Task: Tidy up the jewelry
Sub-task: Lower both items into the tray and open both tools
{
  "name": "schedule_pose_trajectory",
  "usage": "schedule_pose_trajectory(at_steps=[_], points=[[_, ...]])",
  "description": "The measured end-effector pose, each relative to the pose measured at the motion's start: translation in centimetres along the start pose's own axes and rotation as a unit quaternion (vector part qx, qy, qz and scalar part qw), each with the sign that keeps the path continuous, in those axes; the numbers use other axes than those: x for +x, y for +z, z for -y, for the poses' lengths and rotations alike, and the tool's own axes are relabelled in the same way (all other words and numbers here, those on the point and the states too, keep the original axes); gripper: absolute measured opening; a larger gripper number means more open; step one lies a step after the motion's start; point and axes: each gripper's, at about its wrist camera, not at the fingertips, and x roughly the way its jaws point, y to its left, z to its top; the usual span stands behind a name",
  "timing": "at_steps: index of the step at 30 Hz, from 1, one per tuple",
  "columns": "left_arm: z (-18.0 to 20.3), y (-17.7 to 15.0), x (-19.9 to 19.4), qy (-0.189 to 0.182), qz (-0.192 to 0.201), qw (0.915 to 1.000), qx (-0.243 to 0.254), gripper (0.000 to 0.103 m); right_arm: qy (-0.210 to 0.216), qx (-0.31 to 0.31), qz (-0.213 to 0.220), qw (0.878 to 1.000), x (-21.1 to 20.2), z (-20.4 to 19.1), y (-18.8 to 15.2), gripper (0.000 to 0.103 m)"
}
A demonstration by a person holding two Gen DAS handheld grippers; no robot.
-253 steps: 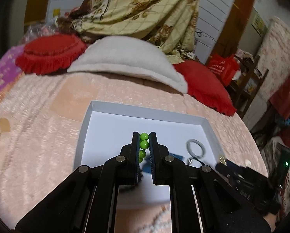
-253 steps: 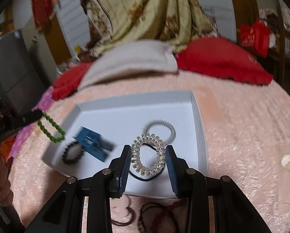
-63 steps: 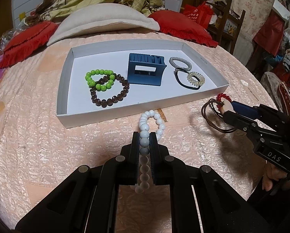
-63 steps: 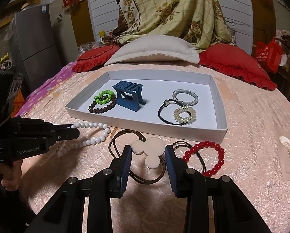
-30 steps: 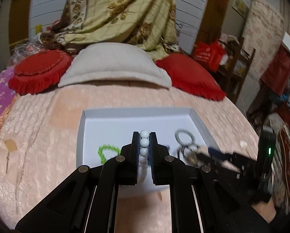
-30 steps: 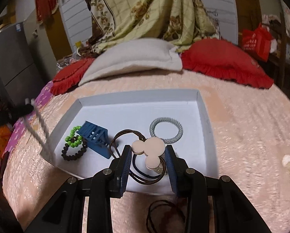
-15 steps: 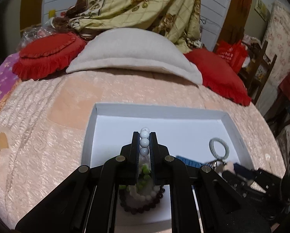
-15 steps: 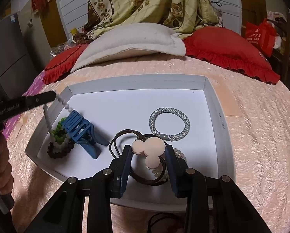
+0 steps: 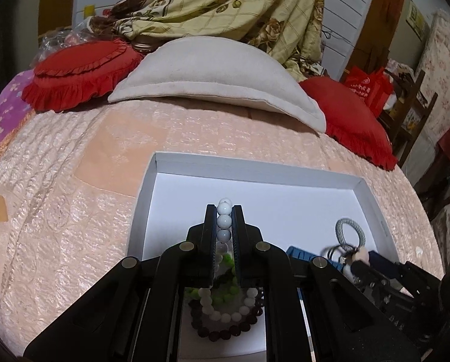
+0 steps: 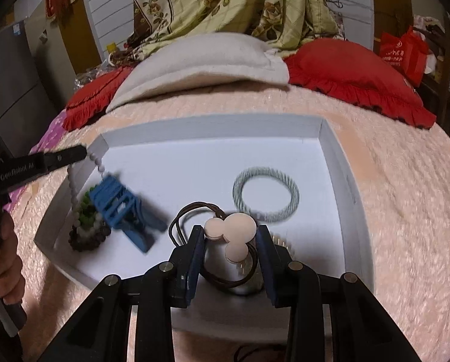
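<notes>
- The white tray (image 10: 336,150) lies on a pink quilted bed (image 10: 406,211) and already holds most of the jewelry: a green bead bracelet (image 9: 225,264) and a dark brown bead bracelet (image 9: 225,335) stacked at its left end, a blue hair claw clip (image 10: 119,208) beside them, and a grey braided hair tie (image 10: 267,194) toward the right.
- The left gripper (image 9: 224,235) has its fingers pinched narrow on a white bead bracelet (image 9: 224,221); the free loop hangs down onto the green and brown bracelets, so it looks close to being set down there.
- The right gripper (image 10: 229,250) holds, fingers partly closed, a hair tie with three pale round discs (image 10: 235,230) on brown cord, over the near right part of the tray. A clear spiral hair tie (image 10: 280,241) peeks out just behind the right finger.
- Judged left to do: release both pieces inside the tray, then fetch what remains outside it; a dark cord (image 10: 255,351) shows on the bed at the near edge, mostly hidden.
- Around: a grey cushion (image 9: 212,72), red frilled cushions (image 9: 80,69) and a floral blanket (image 9: 225,6) behind.
- In the way: the clip sits between the two drop spots, and the bracelet pile is crowded.
</notes>
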Motion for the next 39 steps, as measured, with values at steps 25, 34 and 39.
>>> schedule_pose_trajectory(at_steps=[25,34,39], points=[[1.4,2.0,0.8,-0.031,0.017,0.9994,-0.003,0.051,-0.003,-0.004,0.02,1.0,1.9,-1.6,3.8,0.045],[2.5,0.2,-0.2,-0.007,0.014,0.9995,0.027,0.055,-0.004,-0.006,0.036,0.999,-1.9,-0.2,2.6,0.045],[3.4,-1.7,-2.6,-0.007,0.018,0.9988,0.045,0.057,-0.004,-0.005,0.057,0.998,-5.8,0.9,0.3,0.045]])
